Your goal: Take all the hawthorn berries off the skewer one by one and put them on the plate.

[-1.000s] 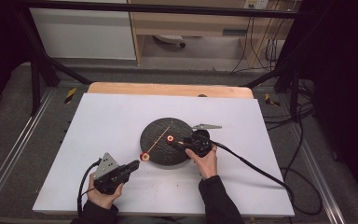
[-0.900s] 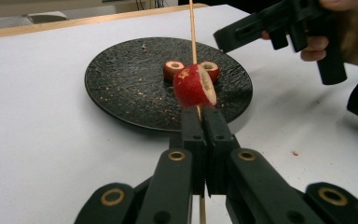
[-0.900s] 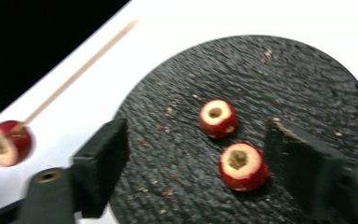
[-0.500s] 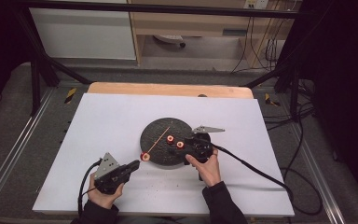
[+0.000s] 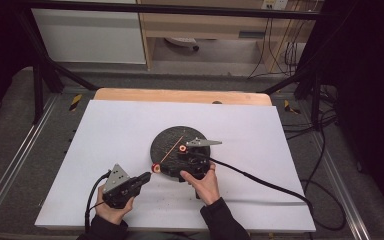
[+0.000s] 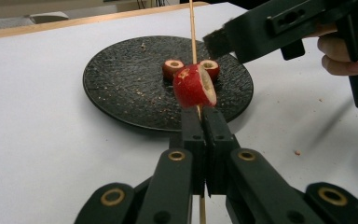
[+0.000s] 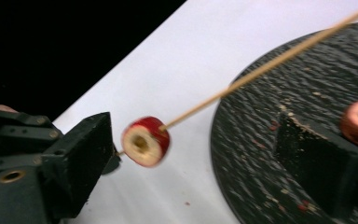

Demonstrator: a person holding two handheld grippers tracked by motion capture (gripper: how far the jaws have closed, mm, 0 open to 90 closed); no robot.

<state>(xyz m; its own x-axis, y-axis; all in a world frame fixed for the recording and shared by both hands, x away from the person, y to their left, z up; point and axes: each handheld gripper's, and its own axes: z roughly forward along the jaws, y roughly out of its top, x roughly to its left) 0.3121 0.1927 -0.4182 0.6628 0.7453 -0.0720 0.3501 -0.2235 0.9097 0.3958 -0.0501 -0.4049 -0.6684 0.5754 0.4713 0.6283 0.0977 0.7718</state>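
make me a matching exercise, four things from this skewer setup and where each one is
Things:
1. thin wooden skewer
2. red ring slice threaded on the skewer
3. two loose red ring slices
4. round black plate

Places:
a. lying on the plate
b. on the white table
c. clamped in the left gripper's jaws
d. just beyond the left gripper's jaw tips

Pairs: 1-c, 2-d, 3-a, 4-b

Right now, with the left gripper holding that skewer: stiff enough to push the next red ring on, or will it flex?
The skewer looks thin and long, so it probably flexes under side load. The left gripper clamps it just behind the threaded red ring, leaving a long free end. The loose rings on the plate are round and may roll.
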